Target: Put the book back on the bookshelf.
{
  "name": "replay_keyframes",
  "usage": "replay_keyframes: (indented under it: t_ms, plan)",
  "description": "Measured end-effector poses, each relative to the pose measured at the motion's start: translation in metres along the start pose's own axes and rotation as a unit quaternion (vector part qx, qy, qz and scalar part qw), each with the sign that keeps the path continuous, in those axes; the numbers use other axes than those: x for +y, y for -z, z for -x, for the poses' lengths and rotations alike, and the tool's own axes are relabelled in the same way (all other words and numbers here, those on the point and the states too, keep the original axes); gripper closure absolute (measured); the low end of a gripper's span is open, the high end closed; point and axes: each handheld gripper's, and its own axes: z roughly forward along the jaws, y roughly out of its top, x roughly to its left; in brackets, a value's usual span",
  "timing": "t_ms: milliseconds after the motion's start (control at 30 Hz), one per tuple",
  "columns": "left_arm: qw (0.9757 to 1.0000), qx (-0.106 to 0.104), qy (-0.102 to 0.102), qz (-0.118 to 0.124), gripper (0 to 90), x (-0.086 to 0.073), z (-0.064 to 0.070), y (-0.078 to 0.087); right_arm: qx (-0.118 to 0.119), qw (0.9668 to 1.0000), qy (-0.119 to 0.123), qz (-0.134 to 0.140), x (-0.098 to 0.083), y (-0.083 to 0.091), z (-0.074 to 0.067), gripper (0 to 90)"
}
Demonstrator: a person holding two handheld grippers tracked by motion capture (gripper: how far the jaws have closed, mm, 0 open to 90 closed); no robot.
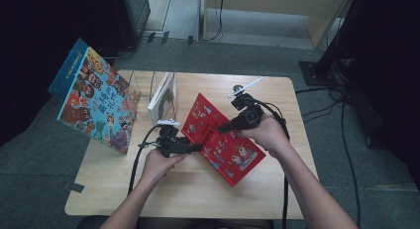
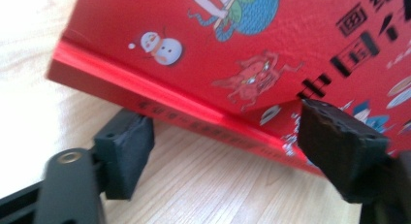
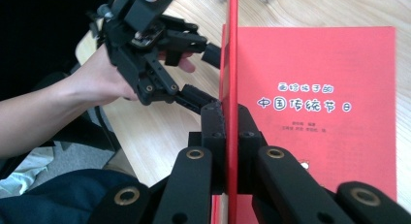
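Right gripper (image 3: 231, 122) pinches red picture book (image 1: 221, 137) cover open; left gripper (image 2: 232, 141), jaws wide, should steady the spine.

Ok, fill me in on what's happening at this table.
A person is working a red book with two handheld grippers. The right gripper is shut on the front cover, holding it up on edge, with the title page open beside it. The left gripper sits at the spine with its jaws open on either side of it, not pressing. Another picture book leans at the table's left edge, by a clear rack.
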Motion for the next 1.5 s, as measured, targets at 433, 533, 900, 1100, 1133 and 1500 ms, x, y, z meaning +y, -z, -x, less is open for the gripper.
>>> replay_keyframes:
  t_ms: [433, 533, 900, 1100, 1133, 1500]
  plan:
    - [0.9920, -0.075, -0.004, 0.101, 26.4, 0.021, -0.003, 0.039, 0.082, 0.9916, 0.080, 0.060, -0.046, -0.010, 0.023, 88.6]
    - [0.9920, -0.078, 0.008, 0.098, 42.0, 0.027, -0.003, 0.047, 0.089, 0.9894, 0.090, 0.071, -0.050, -0.016, 0.036, 82.6]
    - [0.9945, -0.048, -0.083, 0.041, 72.9, 0.048, 0.026, 0.060, -0.008, 0.9909, 0.095, 0.095, -0.058, -0.042, 0.062, 42.4]
    - [0.9945, -0.038, -0.098, -0.006, 73.4, 0.058, 0.038, 0.064, -0.024, 0.9849, 0.105, 0.136, -0.070, -0.042, 0.060, 39.9]
    - [0.9941, -0.037, -0.101, -0.010, 73.6, 0.059, 0.040, 0.065, -0.027, 0.9840, 0.107, 0.140, -0.071, -0.041, 0.059, 39.8]
    - [0.9899, -0.008, -0.132, -0.053, 77.5, 0.067, 0.059, 0.068, -0.044, 0.9814, 0.082, 0.168, -0.104, -0.045, 0.073, 38.1]
